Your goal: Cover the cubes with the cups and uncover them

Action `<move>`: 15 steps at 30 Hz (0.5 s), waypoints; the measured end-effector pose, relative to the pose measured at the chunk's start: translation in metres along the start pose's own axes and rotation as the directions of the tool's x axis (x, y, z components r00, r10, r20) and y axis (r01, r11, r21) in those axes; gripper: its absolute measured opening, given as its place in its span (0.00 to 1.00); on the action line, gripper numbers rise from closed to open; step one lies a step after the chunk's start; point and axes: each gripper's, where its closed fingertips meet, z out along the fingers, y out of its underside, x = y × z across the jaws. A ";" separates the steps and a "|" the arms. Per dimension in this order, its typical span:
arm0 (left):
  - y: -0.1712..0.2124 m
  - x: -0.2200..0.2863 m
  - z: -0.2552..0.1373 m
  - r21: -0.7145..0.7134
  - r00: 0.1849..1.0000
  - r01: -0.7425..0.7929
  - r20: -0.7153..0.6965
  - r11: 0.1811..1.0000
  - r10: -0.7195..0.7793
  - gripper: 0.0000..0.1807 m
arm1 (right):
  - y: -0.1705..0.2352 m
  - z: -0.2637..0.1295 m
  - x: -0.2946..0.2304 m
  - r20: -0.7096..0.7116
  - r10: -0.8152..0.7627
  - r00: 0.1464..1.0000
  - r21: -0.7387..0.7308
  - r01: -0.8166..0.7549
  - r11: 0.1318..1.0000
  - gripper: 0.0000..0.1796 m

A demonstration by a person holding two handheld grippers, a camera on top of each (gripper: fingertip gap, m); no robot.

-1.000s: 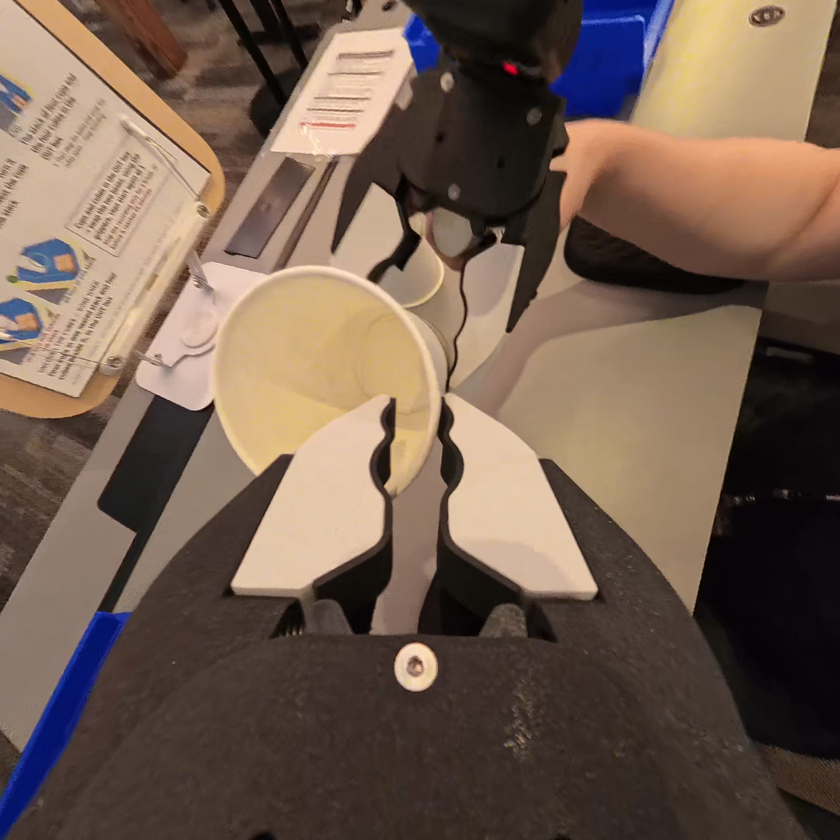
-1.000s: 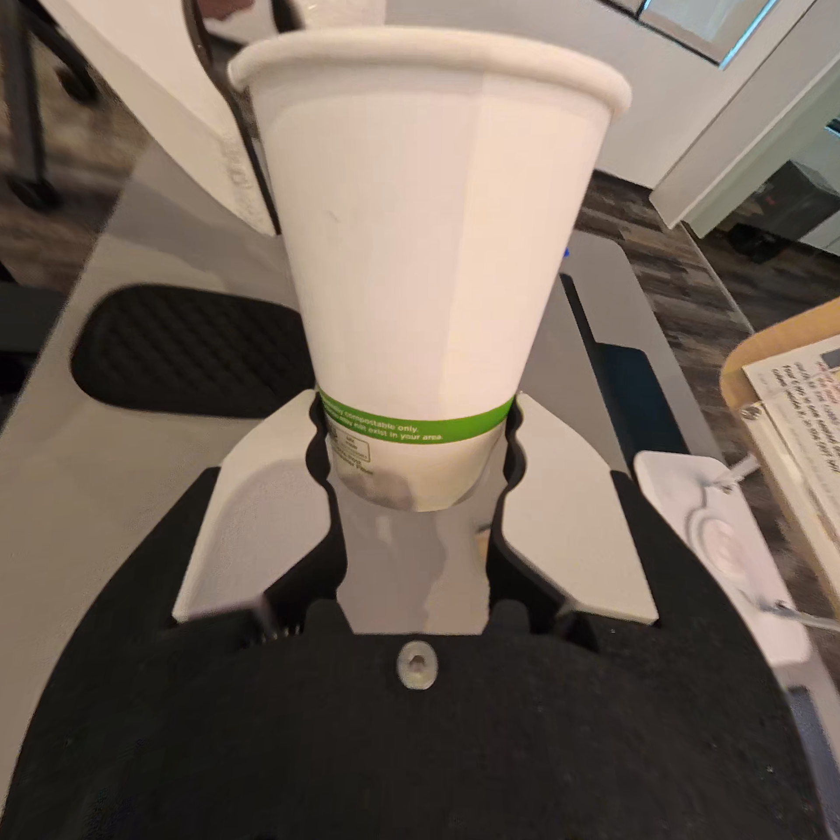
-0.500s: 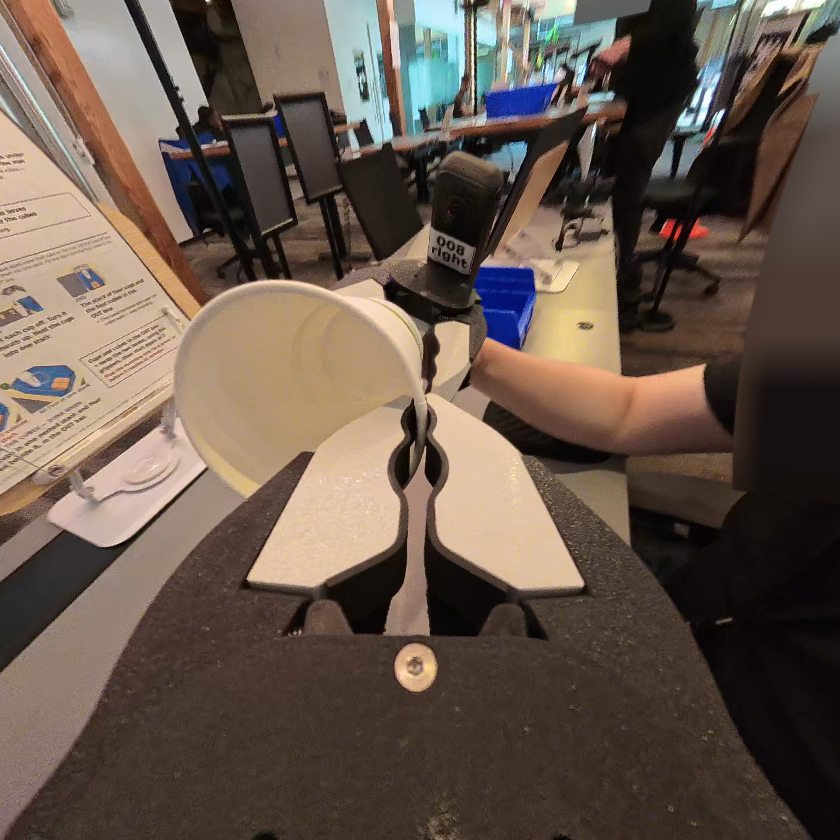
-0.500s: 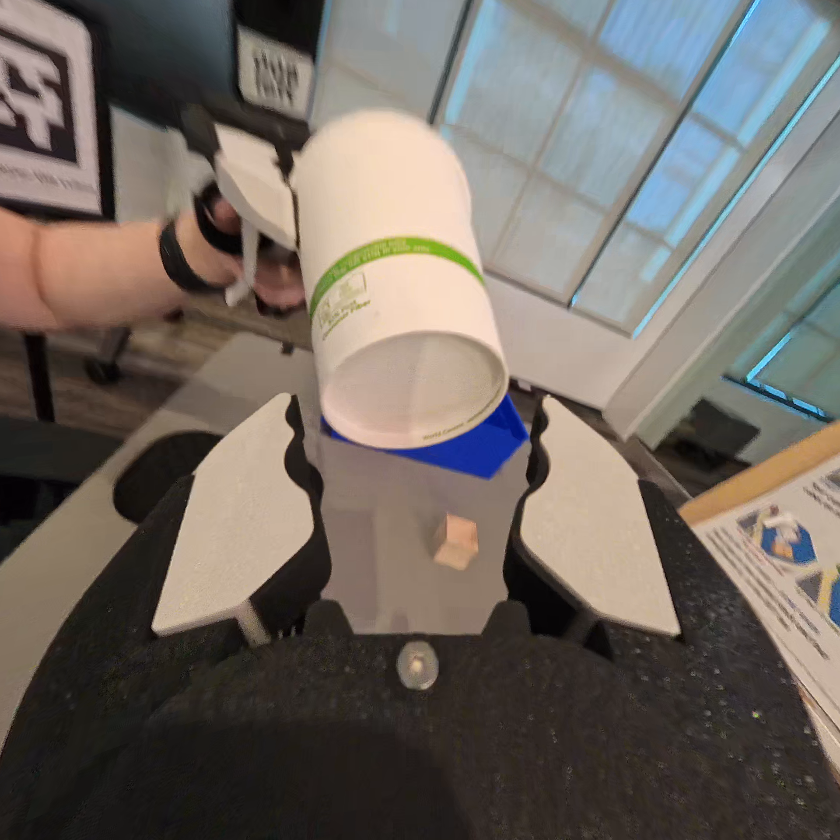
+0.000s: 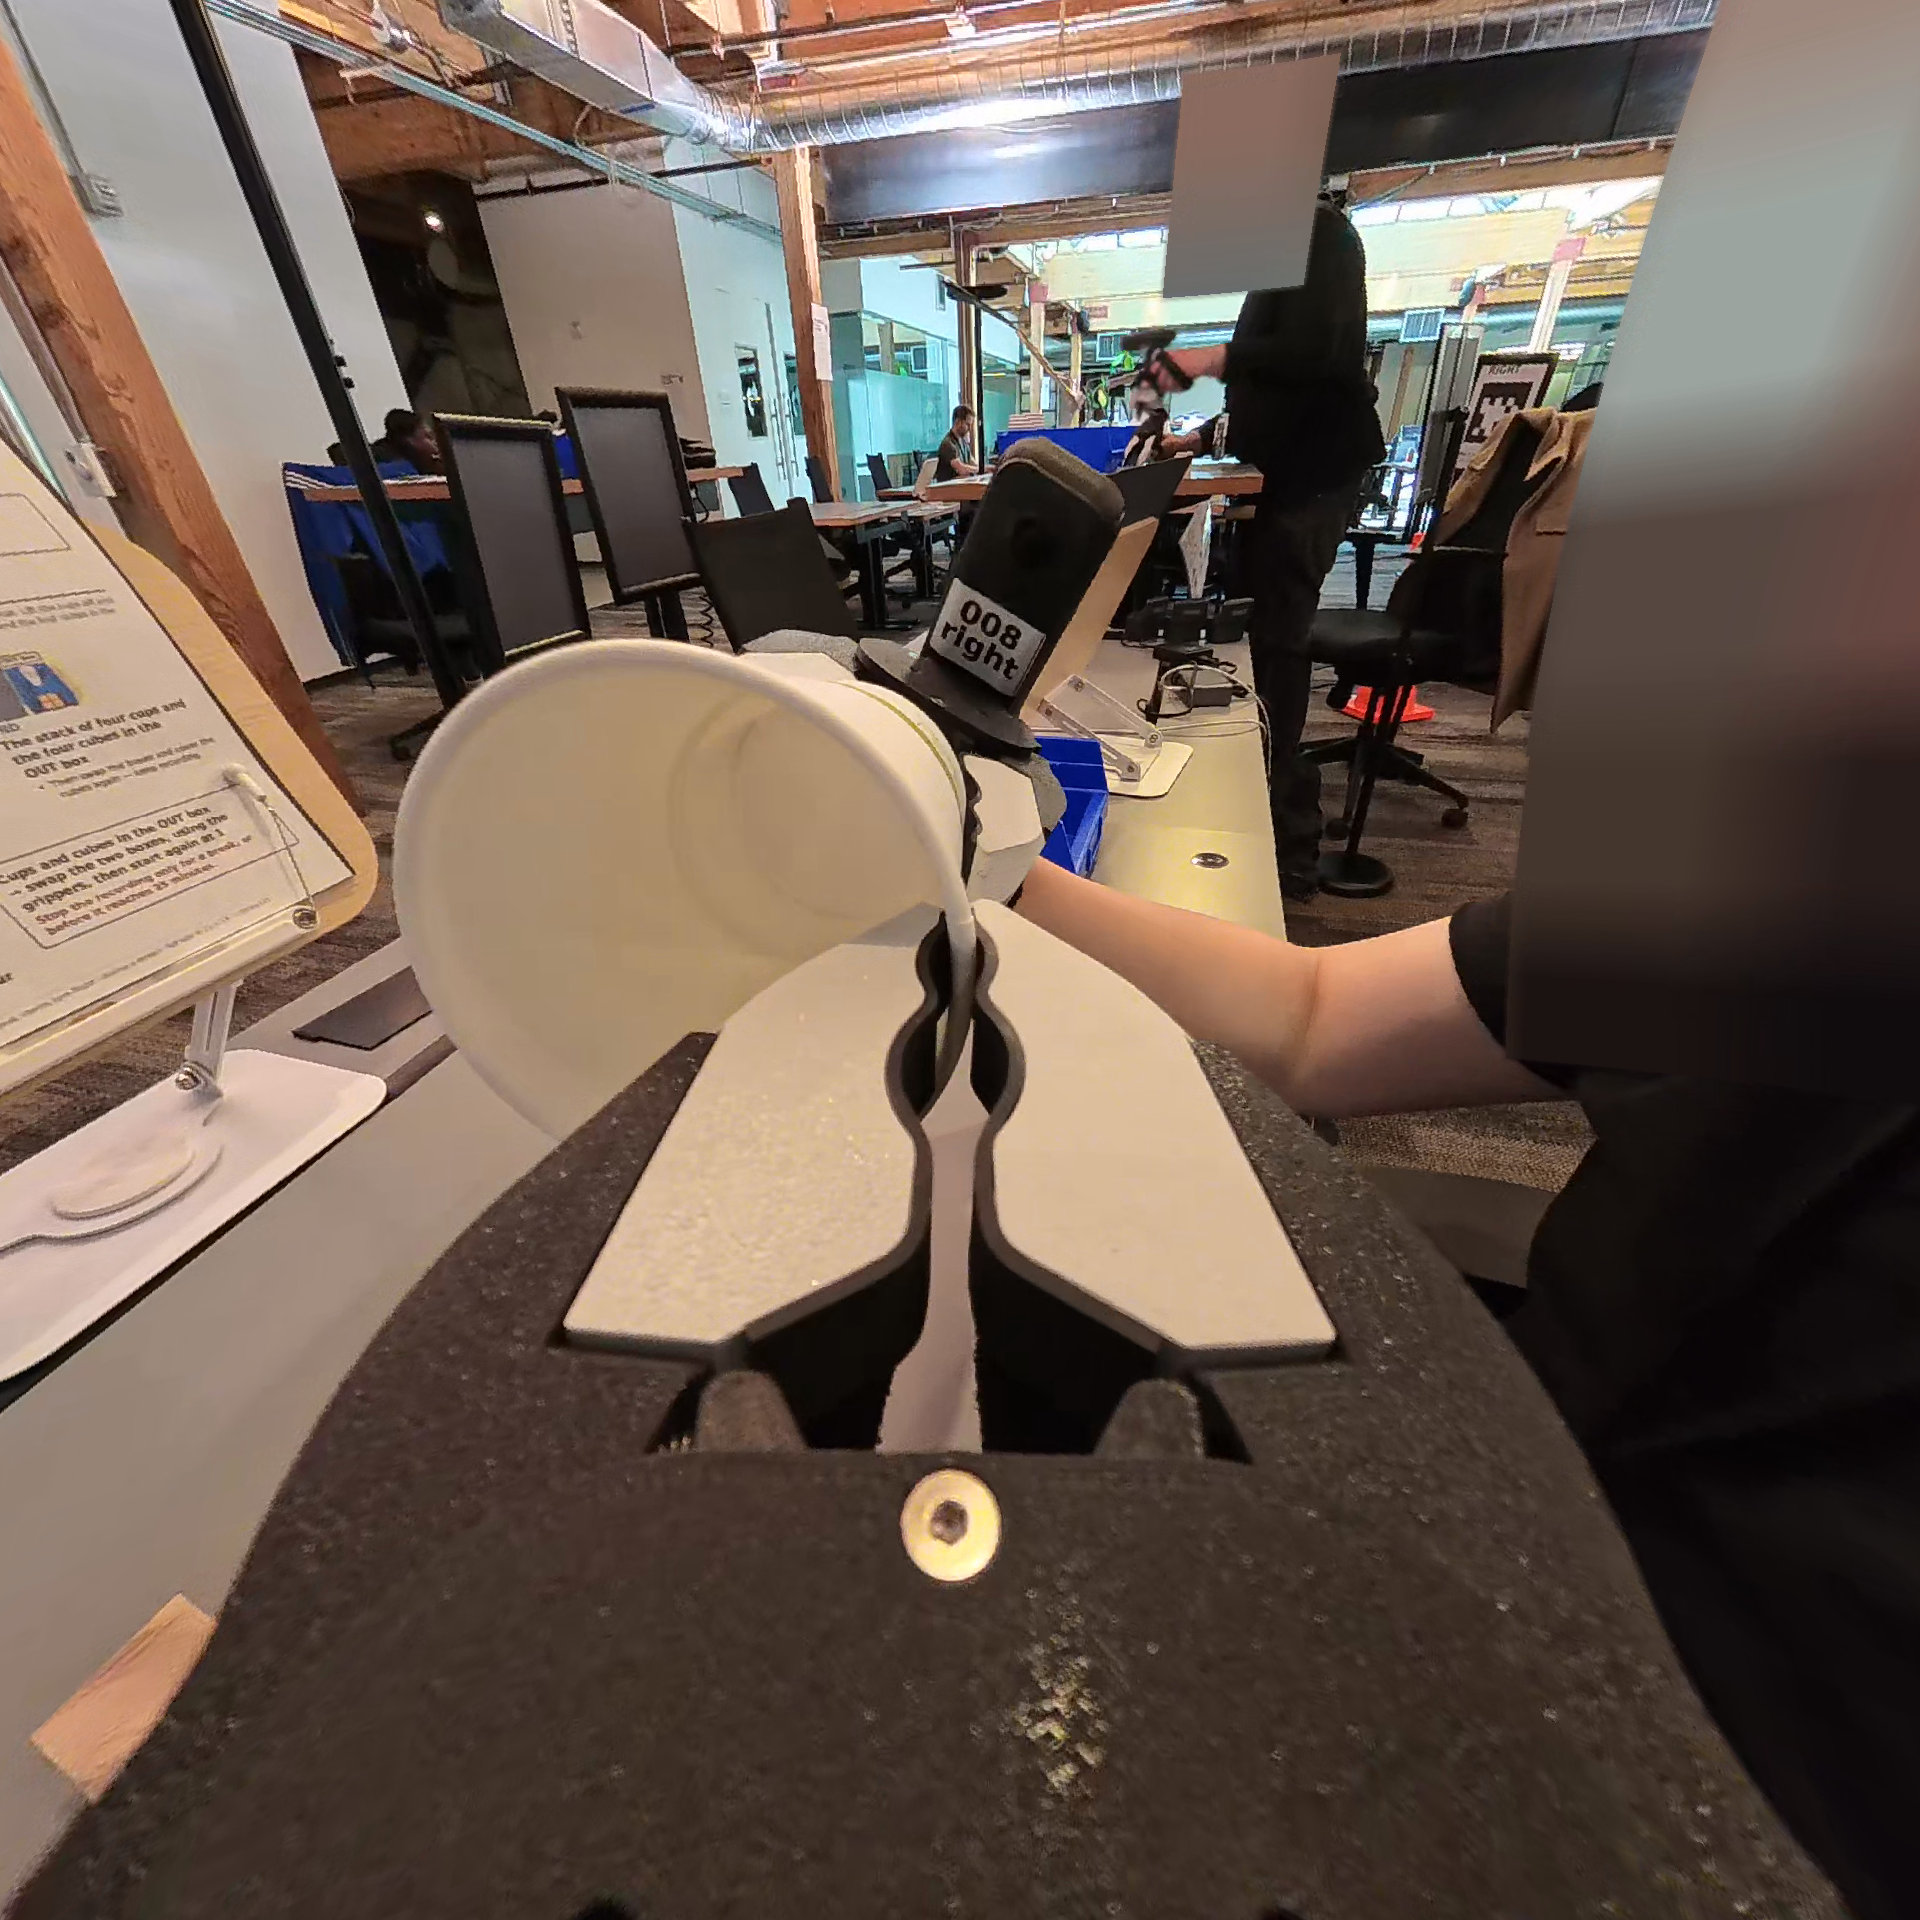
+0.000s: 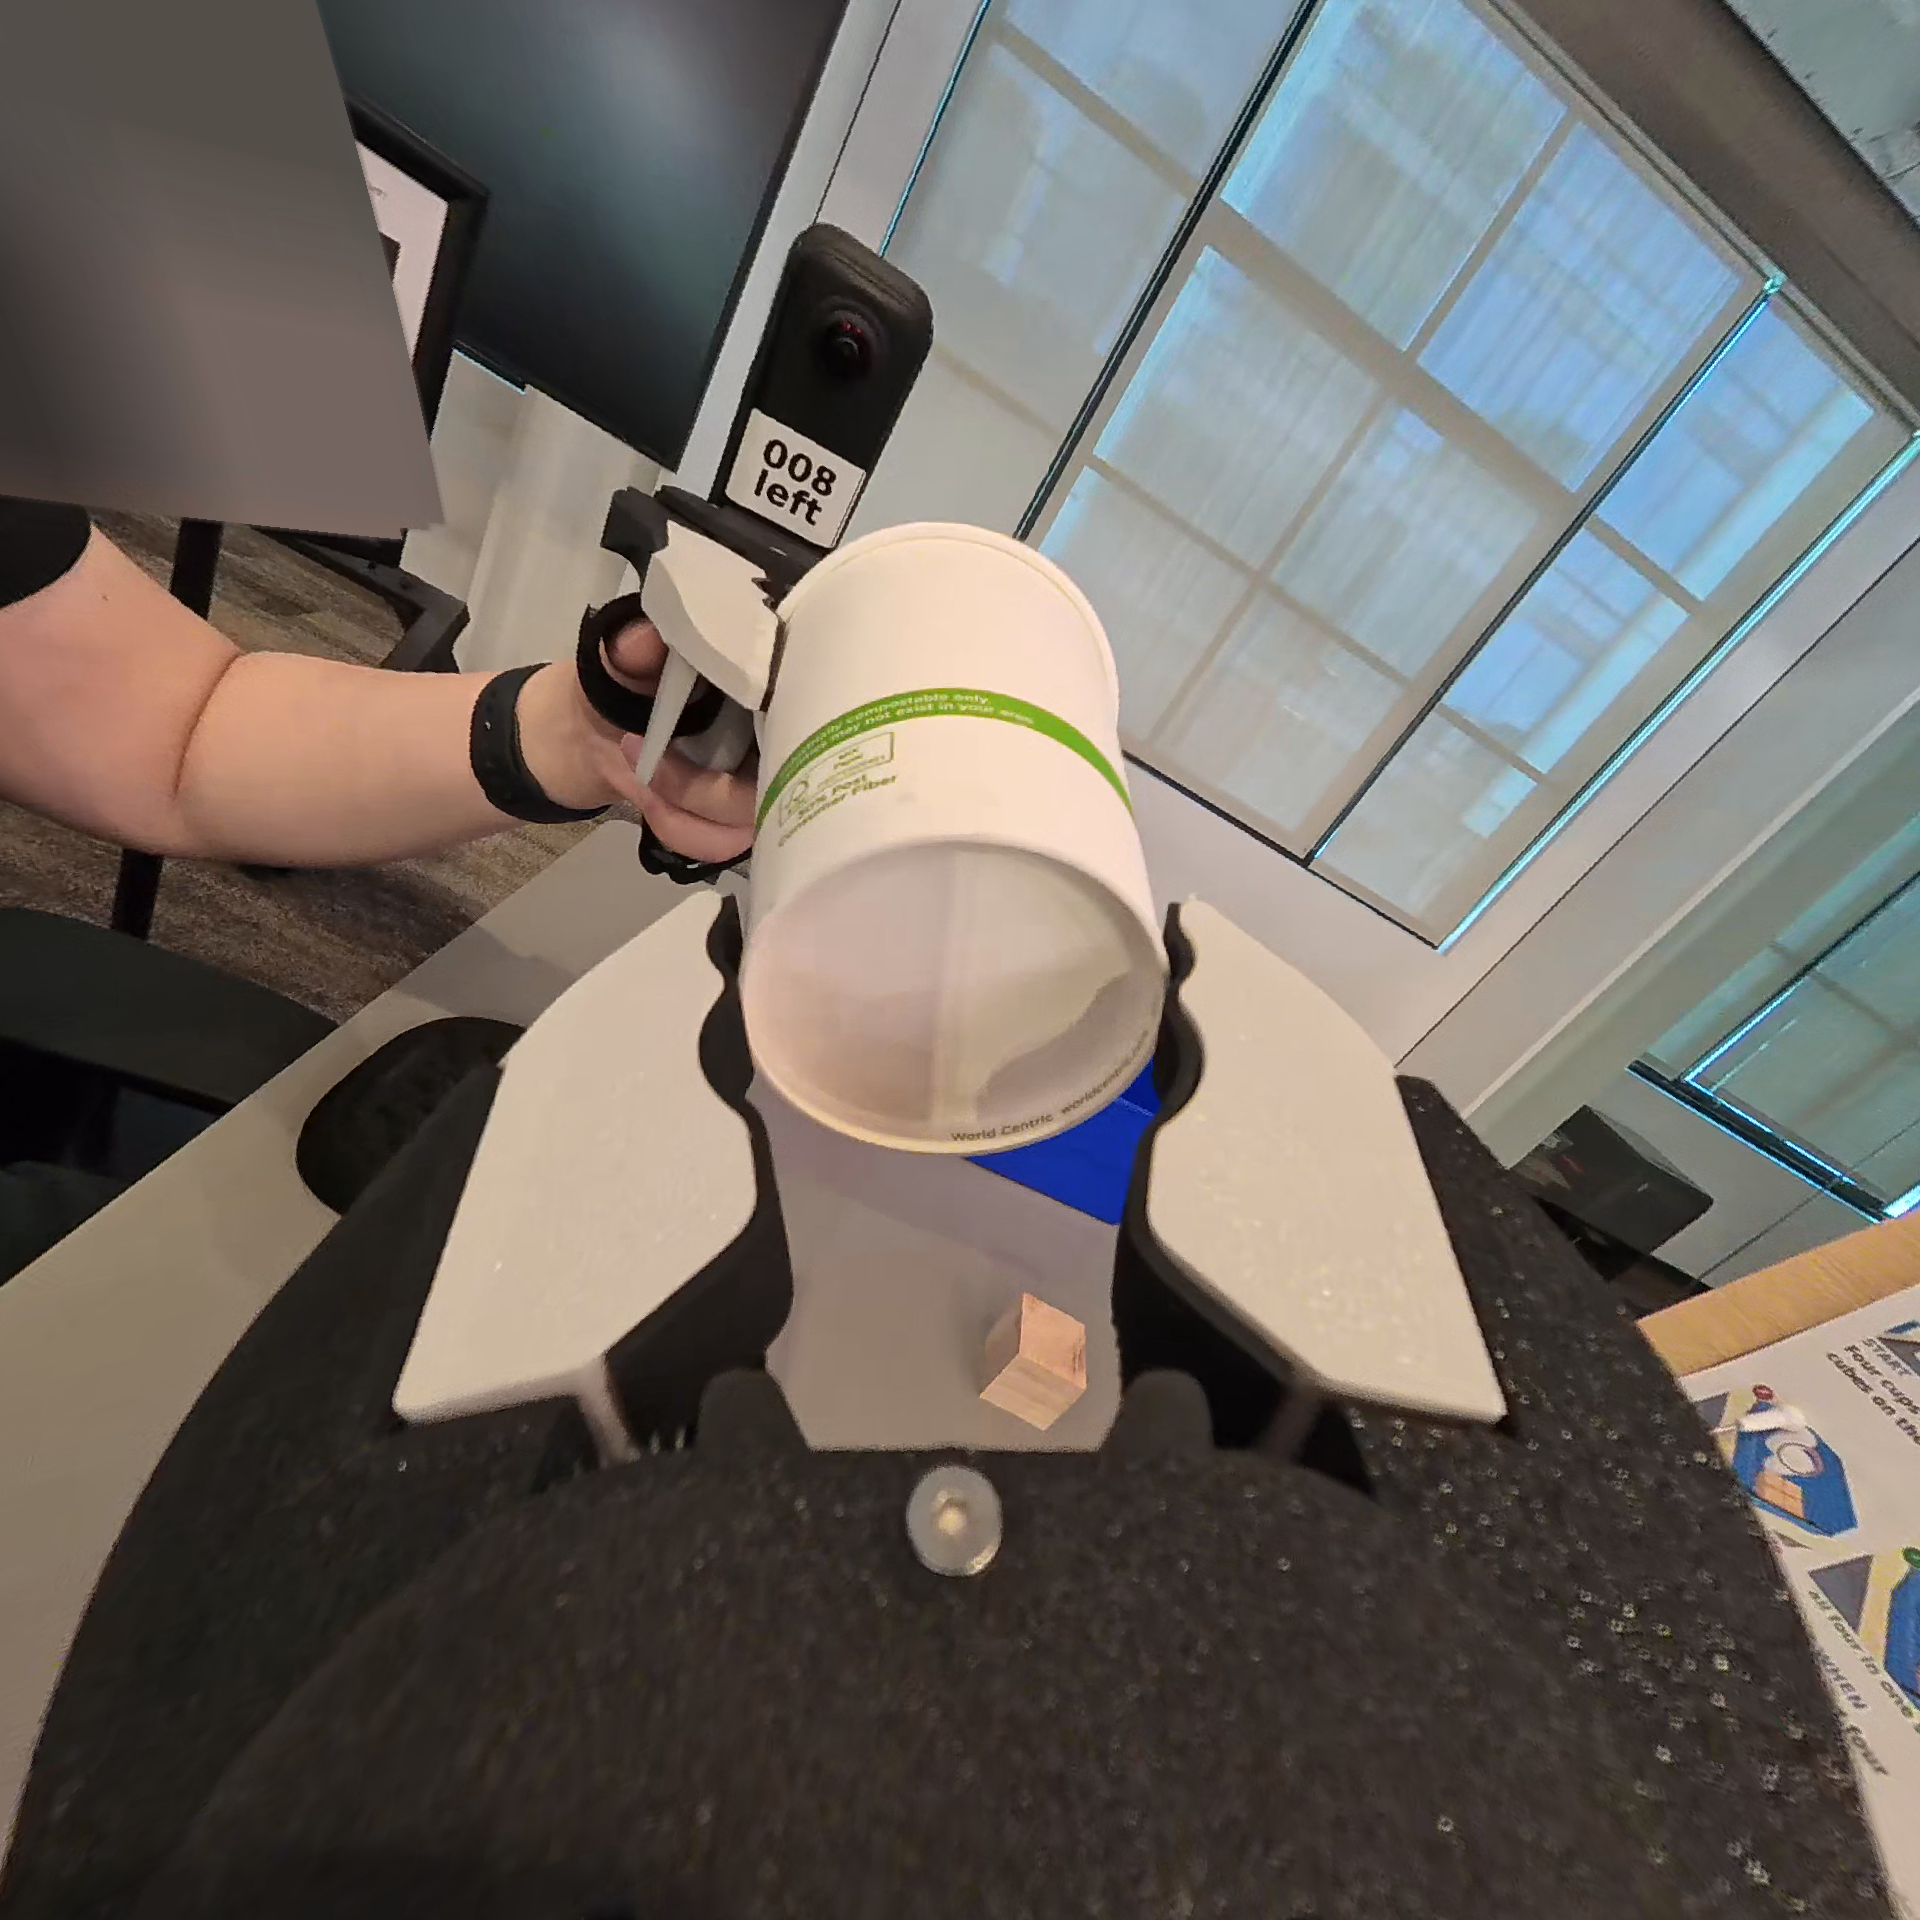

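A white paper cup (image 5: 623, 852) with a green band lies on its side in the air. My left gripper (image 5: 961, 935) is shut on its rim wall, one finger inside and one outside. In the right wrist view the cup (image 6: 935, 748) shows its bottom. My right gripper (image 6: 951, 935) is closed on the two sides of the cup's base. The left gripper (image 6: 764, 634) shows at the far rim. One wooden cube (image 6: 1034, 1371) lies uncovered on the grey table (image 6: 883, 1299) below the cup. Another cube (image 5: 114, 1704) shows at the lower left edge.
A blue bin (image 6: 1081, 1164) stands on the table beyond the cube and also shows in the left wrist view (image 5: 1070, 800). An instruction board (image 5: 135, 810) on a white stand is at the table's side. A black pad (image 6: 395, 1101) lies at the left. A person stands farther back.
The cup went from upright to lying on its side, raised above the table. The right gripper let go of the base, backed off, then closed on it again. The left grip stayed.
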 end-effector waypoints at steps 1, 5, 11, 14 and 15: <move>0.000 0.000 0.000 0.002 1.000 -0.001 0.001 1.000 0.001 0.00 | 0.000 0.000 0.000 0.003 0.004 1.000 -0.006 -0.004 1.000 0.42; 0.002 0.000 -0.001 0.010 1.000 0.001 -0.001 1.000 -0.001 0.00 | 0.002 0.001 0.000 0.003 -0.004 1.000 -0.018 0.004 1.000 0.42; 0.003 -0.007 -0.007 0.033 0.998 0.002 0.057 0.999 -0.003 0.09 | 0.006 -0.001 0.001 0.006 0.000 1.000 -0.049 0.000 0.999 0.42; 0.003 -0.011 -0.014 0.040 0.996 0.006 0.086 0.999 -0.010 0.15 | 0.010 0.000 0.001 0.000 -0.012 1.000 -0.079 0.012 0.997 0.42; 0.005 -0.014 -0.018 0.033 0.994 0.002 0.114 0.999 -0.006 0.18 | 0.011 0.000 0.002 -0.004 -0.016 1.000 -0.088 0.015 0.996 0.42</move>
